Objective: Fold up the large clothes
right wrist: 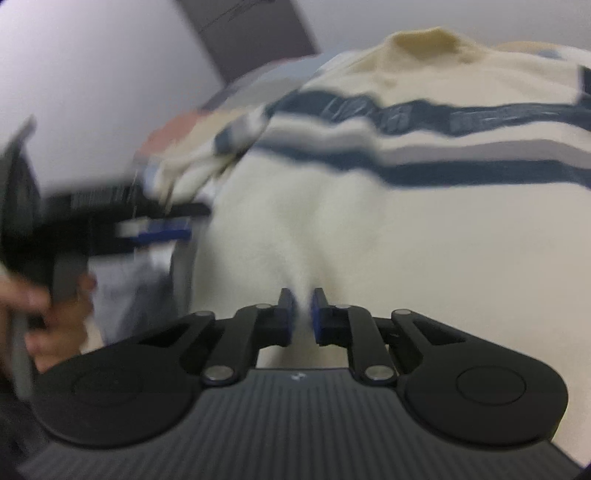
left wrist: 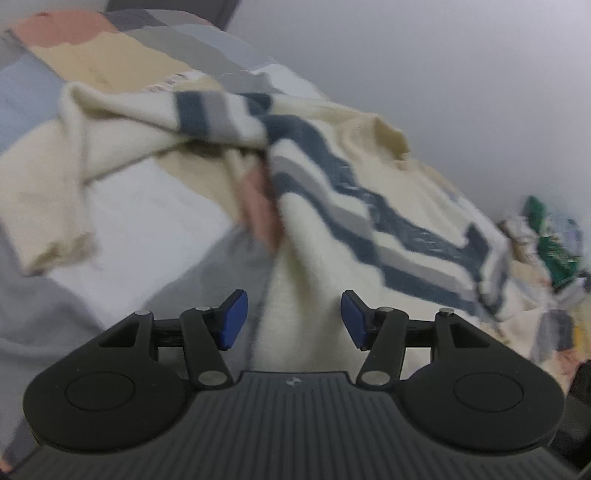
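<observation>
A large cream sweater [left wrist: 332, 229] with navy and grey stripes lies spread on a patchwork bedspread [left wrist: 122, 206]. One sleeve [left wrist: 74, 155] is folded across to the left. My left gripper [left wrist: 293, 319] is open just over the sweater's lower edge, blue pads apart. In the right wrist view the sweater [right wrist: 388, 221] fills the frame, collar [right wrist: 424, 42] at the top. My right gripper [right wrist: 303, 314] is shut on a pinch of the sweater's cream hem. The left gripper [right wrist: 159, 230] shows blurred at the left, held by a hand [right wrist: 44, 314].
The bedspread has pink, tan, blue, grey and white patches [left wrist: 74, 48]. A heap of other clothes [left wrist: 546, 243], some green, lies at the right. A plain pale wall [left wrist: 443, 74] stands behind the bed. A dark door or panel [right wrist: 251, 33] is at the back.
</observation>
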The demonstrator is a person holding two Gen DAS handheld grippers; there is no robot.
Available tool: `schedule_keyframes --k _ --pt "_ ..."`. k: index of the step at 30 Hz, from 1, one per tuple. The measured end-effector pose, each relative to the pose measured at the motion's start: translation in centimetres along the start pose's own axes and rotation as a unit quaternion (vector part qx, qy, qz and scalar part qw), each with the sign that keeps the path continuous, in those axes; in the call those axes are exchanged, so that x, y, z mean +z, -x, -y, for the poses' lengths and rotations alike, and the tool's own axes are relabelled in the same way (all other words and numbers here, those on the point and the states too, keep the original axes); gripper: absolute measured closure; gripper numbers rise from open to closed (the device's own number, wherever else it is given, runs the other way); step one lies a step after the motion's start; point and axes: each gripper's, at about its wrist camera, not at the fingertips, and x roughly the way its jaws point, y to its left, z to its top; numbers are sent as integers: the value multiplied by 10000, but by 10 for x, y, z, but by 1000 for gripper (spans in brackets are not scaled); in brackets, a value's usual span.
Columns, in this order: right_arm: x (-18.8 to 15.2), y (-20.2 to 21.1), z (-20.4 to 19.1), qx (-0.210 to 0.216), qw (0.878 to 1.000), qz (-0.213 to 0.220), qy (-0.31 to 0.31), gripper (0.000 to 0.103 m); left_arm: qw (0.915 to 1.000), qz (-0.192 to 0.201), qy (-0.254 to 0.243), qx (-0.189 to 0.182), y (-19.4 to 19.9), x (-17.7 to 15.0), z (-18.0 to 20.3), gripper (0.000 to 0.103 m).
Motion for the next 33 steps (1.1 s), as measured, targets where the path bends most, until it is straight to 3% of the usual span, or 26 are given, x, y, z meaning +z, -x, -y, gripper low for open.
schedule_keyframes --k 6,8,12,15,17,18,20,23,26,28,30,33 --pt "8 10 45 -625 9941 293 -840 91 9934 -293 317 -1062 -14 -5 3 41" --pt "6 3 56 -770 9912 178 -1066 90 9916 -504 383 -1125 -22 -10 6 41" --pt "4 4 66 -621 9884 44 -1385 87 9910 -832 371 -984 -34 -18 11 43" --pt "1 22 68 -598 9851 106 -1610 62 9904 -921 447 -933 -35 -22 10 43" --pt "-1 39 76 -670 9802 294 -1843 33 9904 -987 552 -797 -35 -26 7 43" --pt "-2 49 80 -752 9767 439 -1960 31 9905 -1026 587 -702 -35 -26 5 43" --pt "-8 72 95 -970 9655 745 -2300 31 9903 -1126 630 -520 -36 -28 1 43" --pt "-25 100 119 -1445 9365 1131 -2989 31 9889 -1222 721 -439 -38 -29 -5 42" --pt "-43 107 138 -1959 9093 1073 -3510 31 9831 -1397 1007 -619 -43 -31 -12 41" --pt "-54 102 151 -1876 8955 861 -3944 31 9763 -1544 1237 -877 -48 -35 -16 41" --pt "-61 92 156 -1749 8914 690 -4124 32 9721 -1629 1338 -1032 -49 -37 -18 41" --pt "-58 83 147 -1439 9052 592 -3955 31 9623 -1429 1807 -1449 -42 -40 -24 41"
